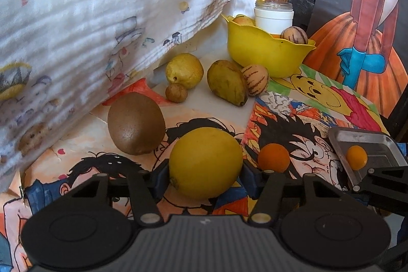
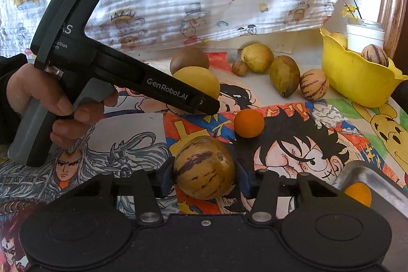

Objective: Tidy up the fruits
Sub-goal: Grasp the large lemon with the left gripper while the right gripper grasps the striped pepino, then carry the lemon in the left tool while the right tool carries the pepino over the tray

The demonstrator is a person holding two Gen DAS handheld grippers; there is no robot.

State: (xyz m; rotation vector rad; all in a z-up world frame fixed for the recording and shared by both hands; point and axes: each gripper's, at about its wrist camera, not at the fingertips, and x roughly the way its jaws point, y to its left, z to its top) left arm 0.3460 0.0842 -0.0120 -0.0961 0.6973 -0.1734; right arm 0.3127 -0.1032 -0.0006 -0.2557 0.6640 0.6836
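Bright daylight, sharp, fisheye-warped edges

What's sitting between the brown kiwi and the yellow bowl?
In the left wrist view, past the kiwi: a small brown fruit, pear, green mango and striped melon beside the yellow bowl.

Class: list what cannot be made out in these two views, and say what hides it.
- Bowl contents: both views, its wall hides all but two fruit tops.
- Tray: right wrist view, cut off by the edge and the right tongs.
- Kiwi: right wrist view, partly behind the lemon.
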